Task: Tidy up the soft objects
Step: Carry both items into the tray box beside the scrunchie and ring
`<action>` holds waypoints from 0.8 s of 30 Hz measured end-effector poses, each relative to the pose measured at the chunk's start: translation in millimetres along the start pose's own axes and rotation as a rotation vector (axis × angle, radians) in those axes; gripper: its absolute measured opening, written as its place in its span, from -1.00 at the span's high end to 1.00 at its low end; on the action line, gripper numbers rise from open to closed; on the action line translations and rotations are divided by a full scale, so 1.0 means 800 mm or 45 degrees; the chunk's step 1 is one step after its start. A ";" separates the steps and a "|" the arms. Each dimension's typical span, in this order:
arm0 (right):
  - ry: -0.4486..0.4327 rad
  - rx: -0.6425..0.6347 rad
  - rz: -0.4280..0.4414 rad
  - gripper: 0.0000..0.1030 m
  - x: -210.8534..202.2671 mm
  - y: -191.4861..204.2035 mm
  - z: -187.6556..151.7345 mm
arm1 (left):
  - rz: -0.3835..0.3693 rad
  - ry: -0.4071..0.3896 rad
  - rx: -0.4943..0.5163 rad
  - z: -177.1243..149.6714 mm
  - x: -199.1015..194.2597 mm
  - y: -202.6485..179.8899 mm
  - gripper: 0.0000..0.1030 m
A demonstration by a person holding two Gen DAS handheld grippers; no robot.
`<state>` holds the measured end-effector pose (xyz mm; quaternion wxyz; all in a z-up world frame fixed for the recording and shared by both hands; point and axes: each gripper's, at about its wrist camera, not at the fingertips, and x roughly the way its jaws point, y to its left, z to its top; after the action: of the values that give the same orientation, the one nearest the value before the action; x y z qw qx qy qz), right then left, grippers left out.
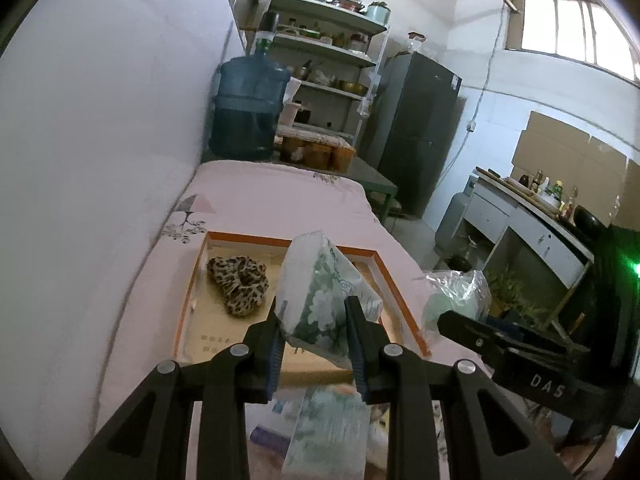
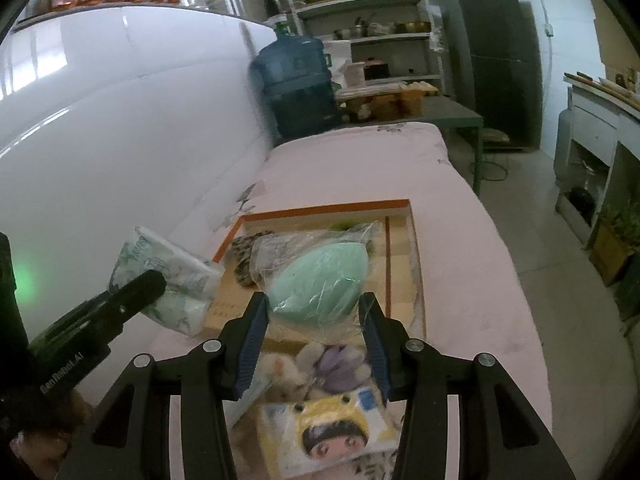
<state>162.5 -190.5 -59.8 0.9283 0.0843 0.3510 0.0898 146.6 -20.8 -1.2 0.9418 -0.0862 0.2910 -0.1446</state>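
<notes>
2 packs are held above the box on the pink bed: a tissue pack is clamped in the left gripper, a bagged green sponge in the right gripper. A leopard scrunchie is seen at the box's left edge.

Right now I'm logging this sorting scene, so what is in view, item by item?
Tissue pack: one, white with green floral print, held above the tray.
Bagged sponge: one, mint green in clear plastic, held over the tray.
Scrunchie: one, leopard print, in the tray.
Tray: one, orange-rimmed, on the pink cloth.
Plush toys: several, white, purple, yellow, near edge.
Water jug: one, blue, far end.
Left gripper: black, shut on the tissue pack.
Right gripper: black, shut on the bagged sponge.
</notes>
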 end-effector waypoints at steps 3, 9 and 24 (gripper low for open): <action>0.007 0.001 -0.015 0.07 0.015 -0.008 0.012 | -0.009 0.027 -0.023 0.012 0.023 0.001 0.44; 0.038 -0.017 -0.039 0.07 0.050 -0.022 0.030 | -0.004 0.090 -0.092 0.030 0.072 0.008 0.44; 0.148 -0.012 -0.064 0.07 0.129 -0.056 0.041 | 0.034 0.303 -0.185 0.036 0.173 0.026 0.44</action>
<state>265.3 -213.8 -111.5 0.9086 0.0658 0.4059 0.0730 276.9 -43.2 -55.5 0.8937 -0.1327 0.4116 -0.1198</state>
